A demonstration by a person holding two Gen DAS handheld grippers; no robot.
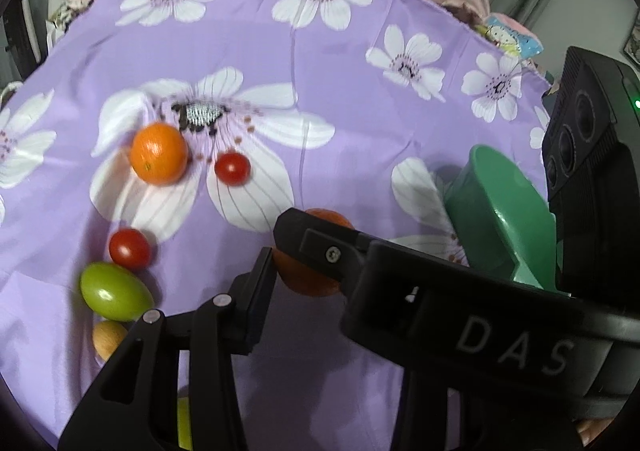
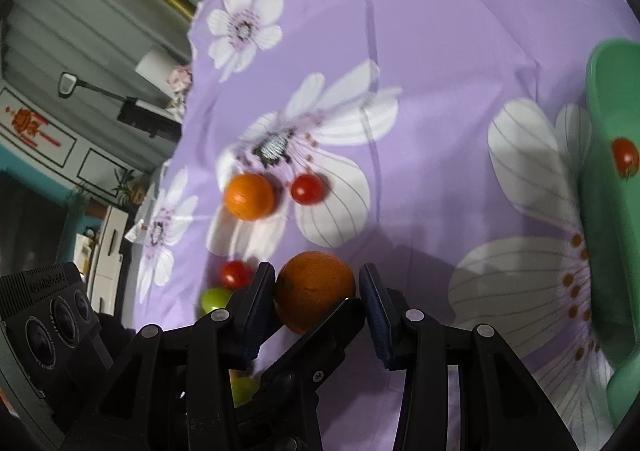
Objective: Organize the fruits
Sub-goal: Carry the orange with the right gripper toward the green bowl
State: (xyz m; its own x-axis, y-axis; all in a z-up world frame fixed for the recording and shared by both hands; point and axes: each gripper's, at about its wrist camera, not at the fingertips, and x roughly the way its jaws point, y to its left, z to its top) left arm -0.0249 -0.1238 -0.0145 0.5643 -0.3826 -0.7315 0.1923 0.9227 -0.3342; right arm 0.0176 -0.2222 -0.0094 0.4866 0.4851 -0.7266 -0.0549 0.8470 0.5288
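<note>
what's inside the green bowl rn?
In the right wrist view, one cherry tomato shows inside the green bowl. The frame edge cuts off much of the bowl. In the left wrist view the right gripper's body hides the bowl's inside.

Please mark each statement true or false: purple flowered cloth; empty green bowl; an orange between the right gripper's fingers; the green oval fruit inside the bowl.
1. The cloth is purple with white flowers. True.
2. The green bowl is empty. False: a small red tomato lies in it.
3. A dark orange sits between the fingers of the right gripper. True.
4. The green oval fruit is inside the bowl. False: it lies on the cloth, beside another tomato.
</note>
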